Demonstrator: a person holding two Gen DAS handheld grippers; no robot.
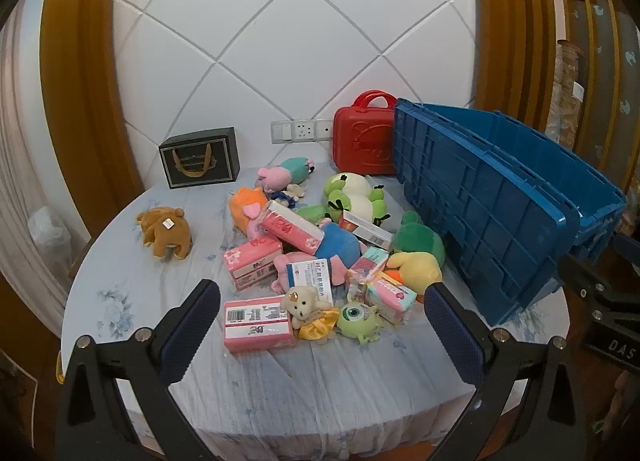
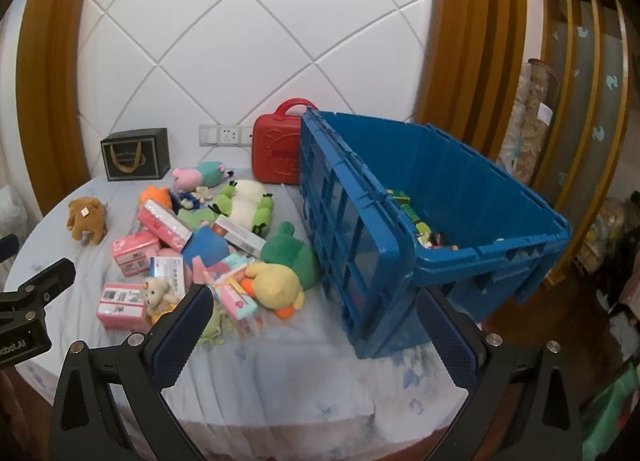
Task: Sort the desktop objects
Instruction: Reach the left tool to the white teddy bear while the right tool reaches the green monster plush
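The heap of soft toys and boxes lay in the middle of your worktop [image 1: 132,301], just left of the blue crate [image 2: 460,197]. At its near edge sat a pink tissue pack [image 1: 258,326] with a small cream teddy bear [image 1: 306,303] in a yellow skirt leaning against it, and a green one-eyed monster toy [image 1: 354,315] touching the bear's skirt. Behind them lay a white-and-blue medicine box [image 1: 310,275], a second pink pack [image 1: 253,263] and a long pink box [image 1: 291,226] tilted across a blue plush [image 1: 340,245]. A yellow duck plush [image 2: 276,289] rested against a dark green plush [image 2: 294,251], which touched the crate's hanging lid flap. Farther back were a green-and-white frog plush [image 1: 356,197] and a pink pig plush [image 1: 286,171]. A brown plush animal [image 1: 166,233] lay on its own, well apart to the left.

The crate stood tilted, its open top showing a few small items inside that were too small to make out. A red case [image 1: 366,137] stood upright behind it, against the wall, and a black gift box [image 1: 199,159] stood at the far left.

Your left hand-held gripper [image 1: 322,325] was spread wide and held nothing, hovering over the near edge of the heap. Your right hand-held gripper [image 2: 314,327] was equally wide apart and empty, in front of the crate's near corner.
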